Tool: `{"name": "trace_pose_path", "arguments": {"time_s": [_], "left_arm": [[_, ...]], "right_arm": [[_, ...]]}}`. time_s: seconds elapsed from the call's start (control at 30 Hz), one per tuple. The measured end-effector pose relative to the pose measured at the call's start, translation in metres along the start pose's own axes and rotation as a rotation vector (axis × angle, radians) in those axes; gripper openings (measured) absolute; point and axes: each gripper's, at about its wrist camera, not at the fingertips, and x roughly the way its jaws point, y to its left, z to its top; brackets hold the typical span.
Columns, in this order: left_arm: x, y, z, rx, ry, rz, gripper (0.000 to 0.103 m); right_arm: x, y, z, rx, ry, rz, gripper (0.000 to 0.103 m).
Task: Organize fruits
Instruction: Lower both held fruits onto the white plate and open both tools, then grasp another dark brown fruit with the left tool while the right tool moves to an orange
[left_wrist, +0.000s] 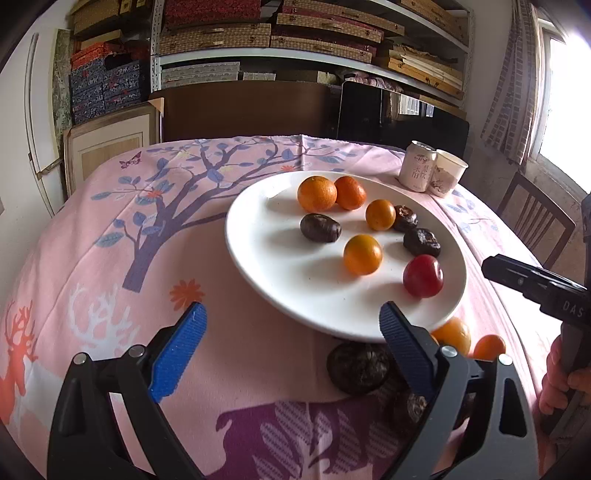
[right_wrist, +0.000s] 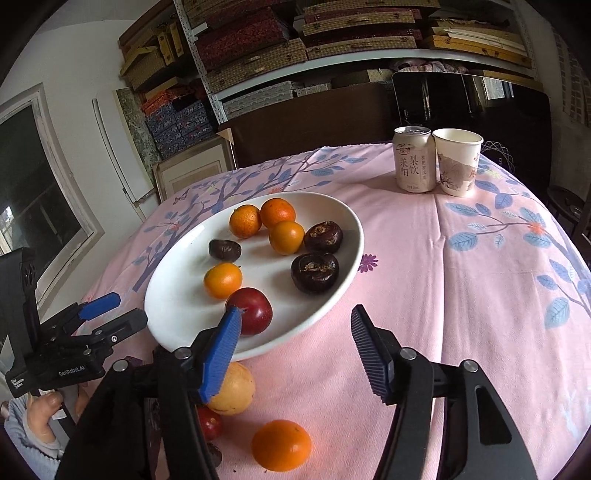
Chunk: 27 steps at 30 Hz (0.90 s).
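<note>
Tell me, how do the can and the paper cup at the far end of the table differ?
The can is closed on top with black lettering; the paper cup is open-topped with a brownish picture. The can has straight sides; the cup tapers downward. Both are whitish, upright, and stand side by side on the pink tablecloth.

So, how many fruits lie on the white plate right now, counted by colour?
On the white plate:
Orange fruits: 4
Dark brown fruits: 3
Red fruit: 1
Total: 8
</note>
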Motion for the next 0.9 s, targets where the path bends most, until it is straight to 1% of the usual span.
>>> {"name": "trace_pose_path", "arguments": {"time_s": [0.13, 0.23, 0.43, 0.67, 0.8, 0.9], "left_arm": [[-0.015, 0.002, -0.013, -0.011, -0.013, 0.002, 0.096], [-0.016, -0.001, -0.019, -0.003, -0.003, 0.002, 0.096], [-0.007, -0.014, -0.023, 0.048, 0.032, -0.012, 0.097], [0.010, -0.029, -0.026, 0.122, 0.088, 0.026, 0.097], [0.020, -0.028, -0.023, 0.120, 0.118, 0.048, 0.097], [0.027, -0.024, -0.020, 0.103, 0.139, 0.027, 0.099]], "right_arm": [[-0.012, -0.009, -0.007, 0.035, -0.008, -0.003, 0.068], [-0.020, -0.014, -0.012, 0.049, -0.019, -0.005, 0.071], [-0.023, -0.015, -0.014, 0.054, -0.018, -0.006, 0.073], [-0.022, -0.012, -0.015, 0.039, -0.006, -0.006, 0.073], [-0.022, -0.010, -0.015, 0.034, -0.004, -0.008, 0.073], [-0.022, -0.009, -0.015, 0.037, -0.002, -0.009, 0.074]]}}
